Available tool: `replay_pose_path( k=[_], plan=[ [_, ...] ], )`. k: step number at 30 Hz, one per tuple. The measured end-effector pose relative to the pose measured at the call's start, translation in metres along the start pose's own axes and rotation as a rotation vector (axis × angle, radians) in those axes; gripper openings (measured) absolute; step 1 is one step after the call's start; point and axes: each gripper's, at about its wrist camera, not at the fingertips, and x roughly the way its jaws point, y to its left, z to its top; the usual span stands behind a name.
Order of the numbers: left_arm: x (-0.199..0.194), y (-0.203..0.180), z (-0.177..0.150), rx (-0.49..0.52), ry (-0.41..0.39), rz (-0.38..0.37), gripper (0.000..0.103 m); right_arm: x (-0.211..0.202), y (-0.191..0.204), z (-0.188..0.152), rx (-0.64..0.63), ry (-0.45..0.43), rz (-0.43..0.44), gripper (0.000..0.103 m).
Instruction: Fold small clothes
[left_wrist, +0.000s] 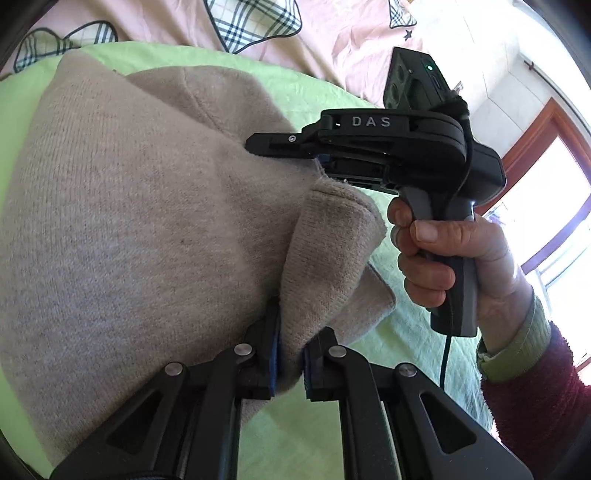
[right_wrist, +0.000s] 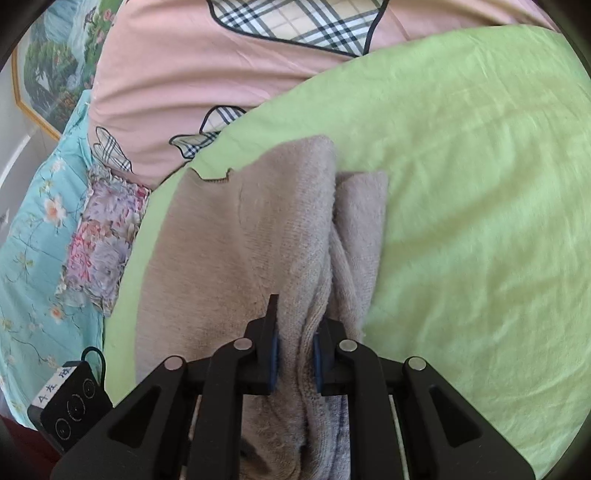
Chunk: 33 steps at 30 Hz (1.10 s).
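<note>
A beige knit garment (left_wrist: 140, 206) lies on a light green sheet (left_wrist: 325, 417), its near edge lifted. My left gripper (left_wrist: 291, 365) is shut on a folded corner of the knit. My right gripper (left_wrist: 295, 155) shows in the left wrist view, held by a hand, its black fingers clamped on the garment's edge further along. In the right wrist view the right gripper (right_wrist: 295, 365) is shut on a bunched ridge of the same beige garment (right_wrist: 229, 251), which stretches away over the green sheet (right_wrist: 461, 184).
A pink quilt with plaid patches (right_wrist: 207, 74) lies beyond the green sheet. A floral blue cover (right_wrist: 33, 236) and a framed picture (right_wrist: 48, 62) are at left. A window and wooden frame (left_wrist: 546, 192) are at right.
</note>
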Motion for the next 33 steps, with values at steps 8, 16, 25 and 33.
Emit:
replay_pose_path(
  k=[8, 16, 25, 33],
  plan=[
    [-0.016, -0.005, 0.002, -0.011, 0.041, -0.028, 0.032, -0.012, 0.006, -0.008, -0.009, -0.035, -0.066, 0.021],
    [-0.092, 0.015, -0.002, -0.061, -0.049, -0.02, 0.071, -0.046, 0.005, -0.023, 0.016, -0.073, -0.124, 0.07],
    [-0.092, 0.124, 0.056, -0.341, -0.08, 0.0, 0.081, -0.028, -0.006, -0.028, 0.064, -0.023, -0.04, 0.07],
    [-0.026, 0.162, 0.069, -0.424, -0.011, -0.143, 0.08, 0.0, -0.012, -0.019, 0.093, 0.032, 0.013, 0.07]
  ],
)
